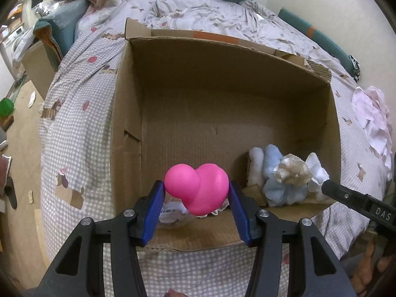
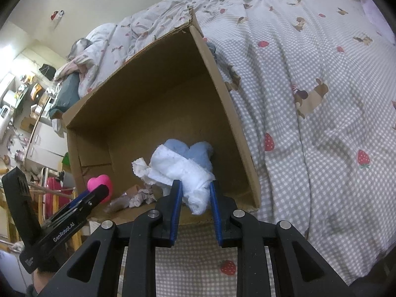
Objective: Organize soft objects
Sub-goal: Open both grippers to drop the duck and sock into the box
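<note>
Blue fingers (image 1: 158, 198) of the left gripper (image 1: 196, 193) fill the lower part of the left wrist view, and they pinch a pink heart toy (image 1: 198, 188) between them, one pad on each side. Its two round lobes point up toward 12 o'clock and its narrow tip points down toward 6 o'clock, so its long axis runs almost along the fingers. It hangs over the near edge of the open cardboard box (image 1: 222, 99), which stands on the bed (image 1: 74, 123) with a checked cover.

At 3 o'clock from the heart, in the near right corner of the box, is a blue and white plush toy (image 1: 277, 175). The right gripper (image 2: 195, 195) holds it: its fingers (image 2: 177, 198) are closed on the white end of the plush, pressed on both sides. From the right wrist view the plush stretches from the fingers up toward 12 o'clock, the blue part being the far end. Whether it touches the floor of the box I cannot tell.

Some crumpled paper scraps (image 2: 141, 196) lie on the bottom of the box, at 9 o'clock from the right fingers.
</note>
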Action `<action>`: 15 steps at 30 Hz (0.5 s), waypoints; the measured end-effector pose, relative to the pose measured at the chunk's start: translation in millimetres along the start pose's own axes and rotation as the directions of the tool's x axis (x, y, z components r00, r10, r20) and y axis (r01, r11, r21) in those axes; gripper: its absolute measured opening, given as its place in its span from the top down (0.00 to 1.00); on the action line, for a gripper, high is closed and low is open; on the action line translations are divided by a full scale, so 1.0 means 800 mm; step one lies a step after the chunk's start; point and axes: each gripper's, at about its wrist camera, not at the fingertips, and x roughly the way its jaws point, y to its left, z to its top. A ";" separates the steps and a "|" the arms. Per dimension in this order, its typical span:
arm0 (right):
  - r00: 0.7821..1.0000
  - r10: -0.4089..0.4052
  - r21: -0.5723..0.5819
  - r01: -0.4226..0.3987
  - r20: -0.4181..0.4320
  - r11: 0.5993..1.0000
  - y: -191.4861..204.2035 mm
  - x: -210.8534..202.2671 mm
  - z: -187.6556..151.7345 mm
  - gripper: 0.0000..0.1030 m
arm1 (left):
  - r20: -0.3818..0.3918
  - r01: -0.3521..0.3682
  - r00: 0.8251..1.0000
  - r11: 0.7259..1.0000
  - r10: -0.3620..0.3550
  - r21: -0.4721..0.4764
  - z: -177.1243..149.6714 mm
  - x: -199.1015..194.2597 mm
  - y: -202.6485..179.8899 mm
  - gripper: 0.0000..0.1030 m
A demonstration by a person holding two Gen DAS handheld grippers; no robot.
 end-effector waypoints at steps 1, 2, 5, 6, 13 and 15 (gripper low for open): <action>1.000 -0.003 -0.008 0.003 -0.002 1.000 0.001 0.000 -0.001 0.76 | -0.001 0.000 1.000 1.000 0.000 0.000 -0.001 0.000 0.000 0.47; 1.000 -0.002 -0.013 0.002 -0.004 1.000 0.002 0.001 -0.001 0.76 | 0.001 0.001 1.000 1.000 -0.001 0.003 -0.001 -0.001 0.000 0.45; 1.000 -0.002 -0.015 0.002 -0.008 1.000 0.003 0.002 -0.001 0.76 | 0.003 -0.005 1.000 1.000 0.005 0.016 -0.004 -0.003 -0.003 0.40; 1.000 -0.003 -0.015 0.003 -0.008 1.000 0.003 0.002 -0.001 0.76 | 0.007 -0.013 1.000 1.000 0.013 0.020 -0.004 -0.004 -0.004 0.35; 0.997 -0.037 -0.086 0.043 0.070 0.995 0.018 -0.016 -0.003 0.30 | 0.073 -0.036 0.997 0.998 0.033 0.047 -0.005 -0.031 -0.010 0.24; 0.994 -0.028 -0.096 0.037 0.102 0.995 0.023 -0.024 -0.003 0.26 | 0.104 -0.065 0.993 0.997 0.061 0.031 -0.005 -0.044 -0.008 0.24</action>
